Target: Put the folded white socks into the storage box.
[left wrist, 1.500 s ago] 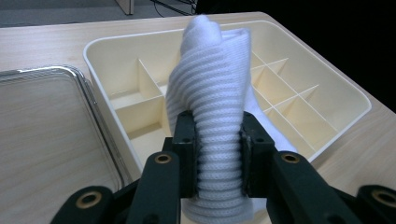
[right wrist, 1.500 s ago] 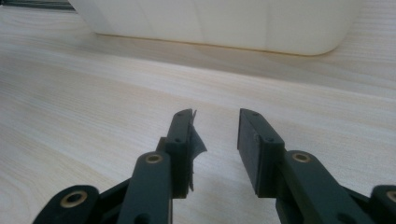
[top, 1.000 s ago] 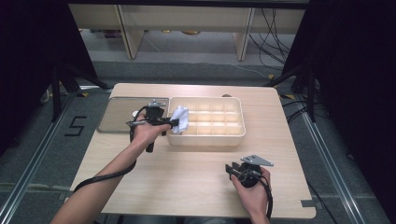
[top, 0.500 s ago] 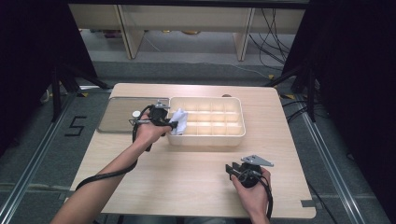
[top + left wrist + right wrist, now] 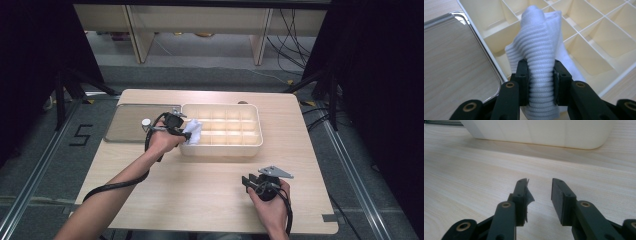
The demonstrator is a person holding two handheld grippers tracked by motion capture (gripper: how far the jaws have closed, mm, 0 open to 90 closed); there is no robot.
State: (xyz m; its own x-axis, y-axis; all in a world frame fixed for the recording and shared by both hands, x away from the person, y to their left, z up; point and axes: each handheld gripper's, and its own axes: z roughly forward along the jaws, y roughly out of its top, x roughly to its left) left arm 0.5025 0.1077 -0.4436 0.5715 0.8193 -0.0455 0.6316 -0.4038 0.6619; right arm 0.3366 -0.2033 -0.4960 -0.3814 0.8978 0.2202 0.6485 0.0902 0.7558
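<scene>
A white ribbed cloth is pinched between the jaws of my left gripper, which is shut on it. The cloth hangs over the left end of the cream divided box, above its near-left compartments. In the high view the left gripper sits at the box's left rim. My right gripper rests low over the table near the front right, its jaws open with nothing between them. The box's outer wall lies ahead of it.
A clear flat lid lies on the table left of the box, also seen as the lid beside the left gripper. Bare wooden table spreads between the two hands. Shelving and cables stand beyond the far edge.
The left hand with the cloth has shifted slightly toward the box's left end. The right hand has stayed put.
</scene>
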